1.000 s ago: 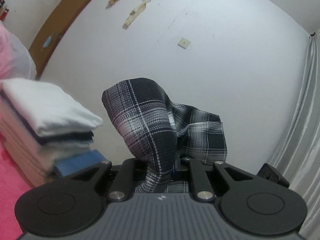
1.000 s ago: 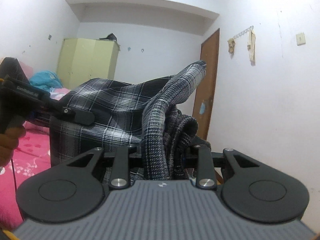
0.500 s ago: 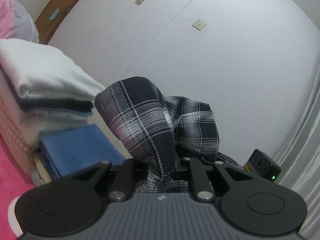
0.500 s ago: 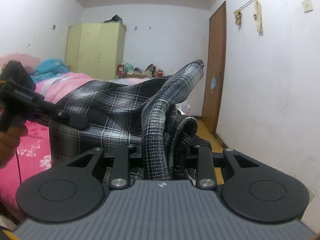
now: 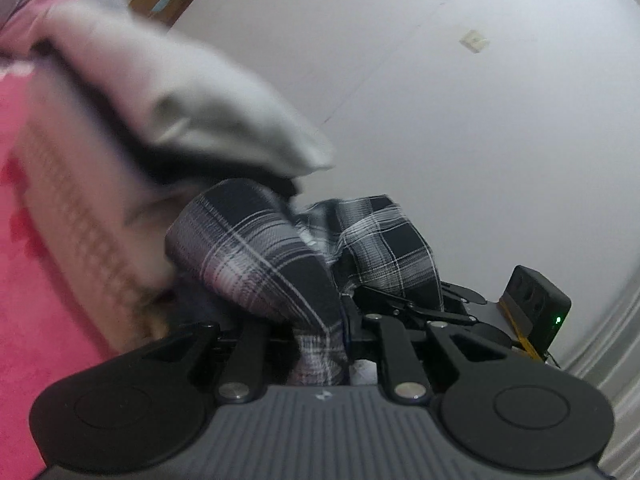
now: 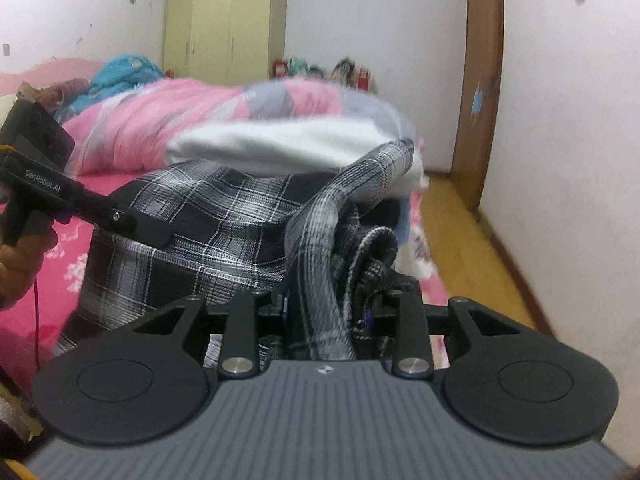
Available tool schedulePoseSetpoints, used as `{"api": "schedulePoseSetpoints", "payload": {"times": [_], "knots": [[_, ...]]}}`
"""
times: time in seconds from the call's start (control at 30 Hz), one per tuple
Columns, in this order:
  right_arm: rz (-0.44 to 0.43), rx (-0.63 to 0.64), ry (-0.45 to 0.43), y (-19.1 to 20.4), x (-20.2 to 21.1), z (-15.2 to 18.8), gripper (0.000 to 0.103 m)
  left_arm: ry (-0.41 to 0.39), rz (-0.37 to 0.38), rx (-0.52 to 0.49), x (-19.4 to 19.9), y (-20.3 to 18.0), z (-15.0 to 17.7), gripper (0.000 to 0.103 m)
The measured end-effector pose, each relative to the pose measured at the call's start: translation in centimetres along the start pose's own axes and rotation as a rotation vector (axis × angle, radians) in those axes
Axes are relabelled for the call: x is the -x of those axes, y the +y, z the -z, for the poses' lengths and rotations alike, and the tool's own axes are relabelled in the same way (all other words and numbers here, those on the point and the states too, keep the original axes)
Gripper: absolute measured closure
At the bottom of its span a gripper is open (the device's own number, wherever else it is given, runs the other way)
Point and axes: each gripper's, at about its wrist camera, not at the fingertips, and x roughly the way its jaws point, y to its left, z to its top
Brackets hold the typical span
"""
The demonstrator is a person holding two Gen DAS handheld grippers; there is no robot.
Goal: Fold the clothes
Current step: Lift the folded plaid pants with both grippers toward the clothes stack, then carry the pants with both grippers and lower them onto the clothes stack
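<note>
A black-and-white plaid garment [image 5: 256, 256] hangs bunched between both grippers, just above the pink bed [image 5: 40, 280]. My left gripper [image 5: 320, 332] has a fold of the plaid cloth between its fingers, and its jaws are opening slightly. In the right wrist view, the plaid garment [image 6: 208, 232] stretches from my right gripper [image 6: 328, 312], where a thick rolled bunch sits between opening jaws, over to the left gripper [image 6: 156, 236], which pinches its far edge. The pads themselves are hidden by cloth in both views.
A stack of folded clothes [image 5: 192, 112] topped by a white piece [image 6: 280, 144] stands right behind the garment. A pink quilt [image 6: 160, 120] lies farther back, with a wardrobe [image 6: 224, 28] and brown door [image 6: 480, 80] beyond. Wooden floor [image 6: 472, 264] runs along the bed's right. A hand [image 6: 20, 264] grips the left tool.
Both grippers have come down and toward the folded stack with the plaid garment between them. The stack now looms close and blurred; the garment sits lower, near the bed.
</note>
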Motion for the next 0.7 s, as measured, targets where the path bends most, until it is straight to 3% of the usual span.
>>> {"api": "schedulePoseSetpoints", "payload": {"times": [0.03, 0.1, 0.23, 0.33, 0.47, 0.57, 0.7], "knots": [[-0.009, -0.029, 0.018, -0.3, -0.7, 0.3, 0.07, 0.009, -0.002, 0.015, -0.3, 0.8, 0.0, 0.081], [-0.026, -0.089, 0.05, -1.0, -1.8, 0.8, 0.064, 0.02, 0.002, 0.044, -0.8, 2.1, 0.0, 0.062], [-0.03, -0.189, 0.048, -2.0, -1.2, 1.1, 0.052, 0.012, 0.037, 0.097, -1.0, 3.1, -0.8, 0.058], [0.072, -0.18, -0.002, -2.0, 0.7, 0.8, 0.033, -0.004, 0.044, 0.112, -0.3, 3.3, -0.8, 0.052], [0.189, -0.221, -0.105, -1.1, 4.5, 0.1, 0.033, -0.016, 0.032, 0.113, -0.3, 2.6, -1.6, 0.051], [0.124, -0.208, -0.181, 2.4, 6.5, -0.6, 0.032, -0.025, 0.031, 0.117, -0.2, 2.3, -2.0, 0.051], [0.064, 0.033, -0.191, 10.4, 6.1, -1.1, 0.031, -0.037, 0.017, 0.104, 0.1, 2.1, -2.4, 0.051]]}}
